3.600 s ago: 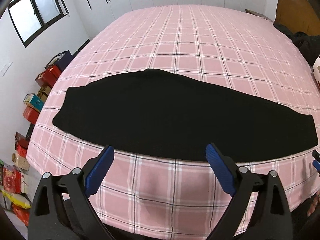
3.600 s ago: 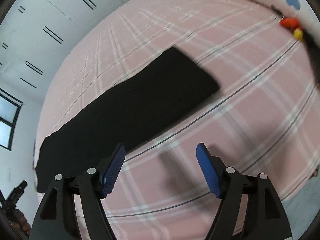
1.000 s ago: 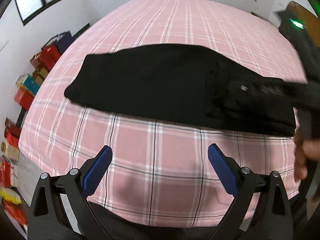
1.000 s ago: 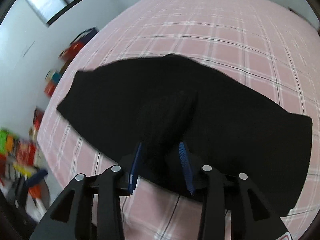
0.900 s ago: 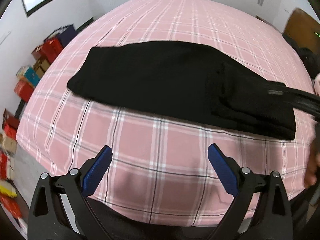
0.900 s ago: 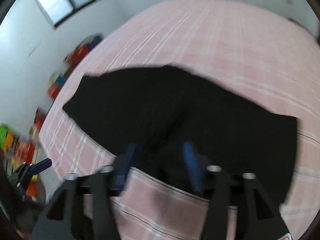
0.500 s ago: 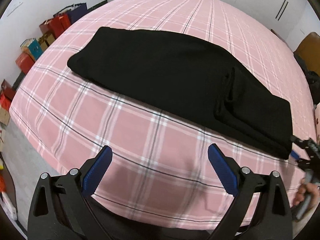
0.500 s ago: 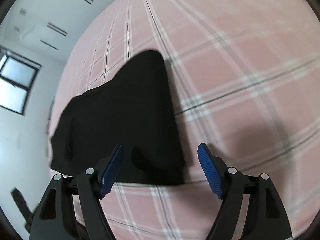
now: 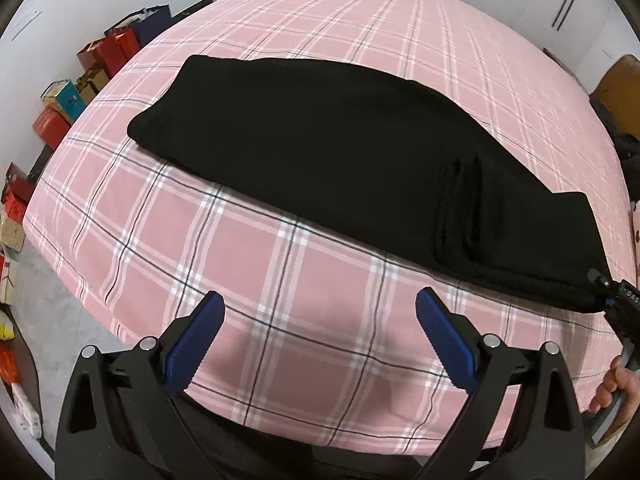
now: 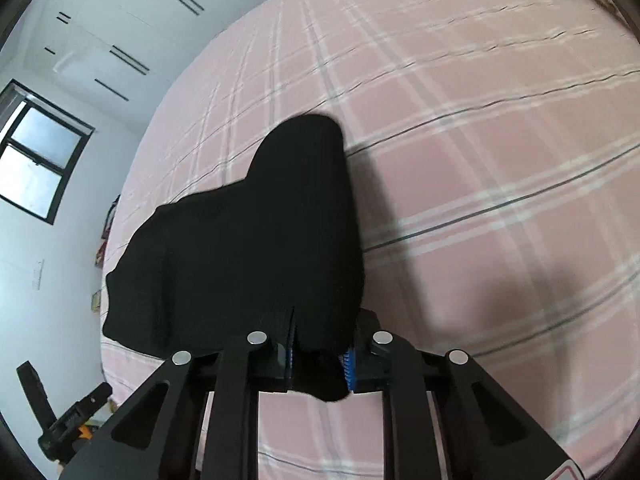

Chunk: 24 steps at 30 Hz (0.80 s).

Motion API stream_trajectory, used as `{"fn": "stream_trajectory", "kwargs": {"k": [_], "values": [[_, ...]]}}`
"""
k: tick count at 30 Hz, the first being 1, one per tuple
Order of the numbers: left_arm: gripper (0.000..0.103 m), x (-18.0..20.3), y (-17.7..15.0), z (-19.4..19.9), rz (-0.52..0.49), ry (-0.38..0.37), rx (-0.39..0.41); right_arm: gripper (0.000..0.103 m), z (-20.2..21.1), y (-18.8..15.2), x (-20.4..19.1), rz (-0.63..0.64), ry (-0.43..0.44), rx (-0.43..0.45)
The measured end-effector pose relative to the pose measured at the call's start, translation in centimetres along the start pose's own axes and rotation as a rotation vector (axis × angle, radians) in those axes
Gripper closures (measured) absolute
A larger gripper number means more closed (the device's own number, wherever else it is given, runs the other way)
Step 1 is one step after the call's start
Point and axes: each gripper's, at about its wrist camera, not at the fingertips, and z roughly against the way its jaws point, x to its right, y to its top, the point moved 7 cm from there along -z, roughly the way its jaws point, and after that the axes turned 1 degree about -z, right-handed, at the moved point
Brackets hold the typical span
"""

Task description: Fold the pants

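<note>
The black pants [image 9: 340, 152] lie lengthwise across the pink plaid bed [image 9: 280, 280]. The right tongs [image 10: 318, 354] are closing on their near-right corner; the left tongs [image 9: 316, 340] hover apart, short of the near edge.

Around the black pants [image 9: 344, 168] the pink plaid bed [image 9: 304, 280] lies flat and bare on the near side, the far side and past the right end, so a gripper can pass freely there. Left of the pants, beyond the bed's edge, stacked boxes and bags [image 9: 60, 96] crowd the floor by the wall. Right of the pants, dark clothing [image 9: 624, 136] sits at the bed's edge.
</note>
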Motion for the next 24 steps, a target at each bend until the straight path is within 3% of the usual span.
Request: {"fn": "stream_trajectory", "kwargs": {"k": [2,4,5,6,8,10,13,15,17,19,20,22,24], "values": [[0.009,0.5,-0.3,-0.2,-0.011,-0.010,-0.004,0.087,0.4,0.1,1.5,0.008,-0.046,0.004],[0.009,1.0,-0.7,-0.6,-0.017,-0.019,-0.013,0.078,-1.0,-0.8,1.9,0.070,-0.126,-0.064],[0.009,1.2,-0.8,-0.9,-0.019,-0.020,-0.020,0.068,-1.1,-1.1,2.3,0.081,-0.184,-0.077],[0.009,1.4,-1.0,-1.1,-0.022,-0.022,-0.028,0.066,-0.2,-1.0,1.9,0.112,-0.253,-0.034],[0.009,1.7,-1.2,-1.2,-0.029,-0.026,-0.028,0.065,2.9,-0.5,0.0,0.182,-0.300,0.103],[0.009,1.7,-1.2,-1.1,-0.041,-0.021,-0.013,0.060,4.4,-0.6,-3.8,0.274,-0.238,0.157],[0.009,1.7,-1.3,-1.7,-0.043,-0.021,-0.020,0.052,0.5,-3.2,-11.4,0.435,-0.084,-0.033],[0.009,1.7,-1.4,-1.8,-0.031,-0.029,-0.027,0.045,-2.6,-5.1,-15.4,0.500,-0.040,-0.102],[0.009,1.4,-1.5,-1.5,-0.024,-0.036,-0.023,0.045,-6.1,-6.3,-17.9,0.543,-0.052,-0.149],[0.009,1.0,-1.6,-1.2,-0.025,-0.037,-0.022,0.055,-9.5,-6.6,-19.6,0.546,-0.073,-0.204],[0.009,0.8,-1.6,-1.2,-0.028,-0.038,-0.023,0.091,-10.5,-7.3,-19.5,0.543,-0.097,-0.232],[0.009,0.1,-1.6,-1.3,-0.027,-0.031,-0.020,0.095,-10.4,-7.2,-20.7,0.545,-0.111,-0.202],[0.009,-0.6,-1.5,-1.4,-0.014,-0.029,-0.018,0.095,-8.5,-7.1,-22.9,0.572,-0.059,-0.158]]}}
